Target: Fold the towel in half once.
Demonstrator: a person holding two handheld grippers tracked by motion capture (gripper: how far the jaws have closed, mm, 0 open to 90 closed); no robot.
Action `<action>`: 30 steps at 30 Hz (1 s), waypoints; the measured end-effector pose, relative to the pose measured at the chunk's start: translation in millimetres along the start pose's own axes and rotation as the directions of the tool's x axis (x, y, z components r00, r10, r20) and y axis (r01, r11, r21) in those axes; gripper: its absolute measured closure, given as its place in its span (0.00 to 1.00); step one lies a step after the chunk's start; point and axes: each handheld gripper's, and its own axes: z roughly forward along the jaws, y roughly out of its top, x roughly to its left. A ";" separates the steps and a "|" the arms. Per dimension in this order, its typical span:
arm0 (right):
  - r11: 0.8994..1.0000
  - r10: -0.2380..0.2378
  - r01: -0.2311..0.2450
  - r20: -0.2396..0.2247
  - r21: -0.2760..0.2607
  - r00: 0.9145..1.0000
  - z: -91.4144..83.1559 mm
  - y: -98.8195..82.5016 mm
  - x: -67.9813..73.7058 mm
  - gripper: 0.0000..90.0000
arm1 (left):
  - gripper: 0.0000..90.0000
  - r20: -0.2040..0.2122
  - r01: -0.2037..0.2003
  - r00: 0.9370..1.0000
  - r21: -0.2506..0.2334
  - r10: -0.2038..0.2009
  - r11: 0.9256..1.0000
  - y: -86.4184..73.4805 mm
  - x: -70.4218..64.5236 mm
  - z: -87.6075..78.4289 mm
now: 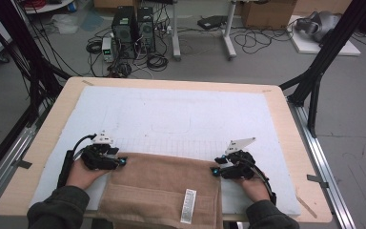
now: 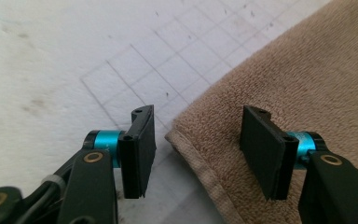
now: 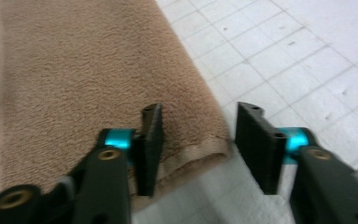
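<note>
Folding the towel (image 1: 159, 183) is the work I have in hand, and I judge that I am at the moment of taking its two far corners. The towel is brown and lies on the white mat (image 1: 181, 112) at the near edge of the table (image 1: 286, 102); part of it seems to hang over that edge toward me, and a white label (image 1: 188, 206) shows on the near part. My left gripper (image 1: 123, 161) is at the far left corner of the towel, and my right gripper (image 1: 214, 170) is at the far right corner. In the left gripper view the jaws are spread apart and hold nothing: the hemmed corner (image 2: 179, 135) lies between them, a little nearer to the left jaw, and no jaw presses on it. In the right gripper view the jaws are also spread and empty; the right corner (image 3: 214, 147) sits in the gap, and the left jaw stands over the cloth. The next move, as I judge it, is to lower both grippers so that one jaw goes under the hem, then to close on both corners together. I must take only the top layer and not pinch the mat, and both hands should lift evenly so the edge stays straight.
</note>
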 end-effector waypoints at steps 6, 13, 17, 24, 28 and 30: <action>0.998 -0.054 0.056 -0.055 0.034 0.997 1.9 10.6 -1.4 0.91 | 0.90 -0.004 -0.049 0.999 -0.016 0.049 0.999 3.4 -6.6 -1.5; 0.998 -0.055 0.055 0.020 0.023 0.998 3.6 39.1 -28.6 0.92 | 0.91 -0.091 0.015 0.996 -0.110 -0.025 0.994 25.2 8.1 4.6; 1.000 -0.020 0.020 0.064 0.016 0.998 5.8 63.6 -61.3 0.92 | 0.91 -0.140 0.034 0.989 -0.147 -0.055 0.988 58.2 23.2 10.6; 1.000 -0.010 0.013 0.155 -0.020 0.988 -10.4 113.4 -100.5 0.93 | 0.92 -0.195 0.053 0.976 -0.208 -0.095 0.977 112.6 50.7 5.4; 0.998 0.016 -0.004 0.182 -0.067 0.983 -16.0 123.6 -110.8 0.89 | 0.88 -0.194 0.056 0.976 -0.218 -0.099 0.974 120.5 56.4 4.9; 0.996 0.054 -0.040 0.187 -0.077 0.981 -10.1 119.1 -112.9 0.74 | 0.73 -0.197 0.071 0.974 -0.189 -0.109 0.979 115.8 58.4 6.6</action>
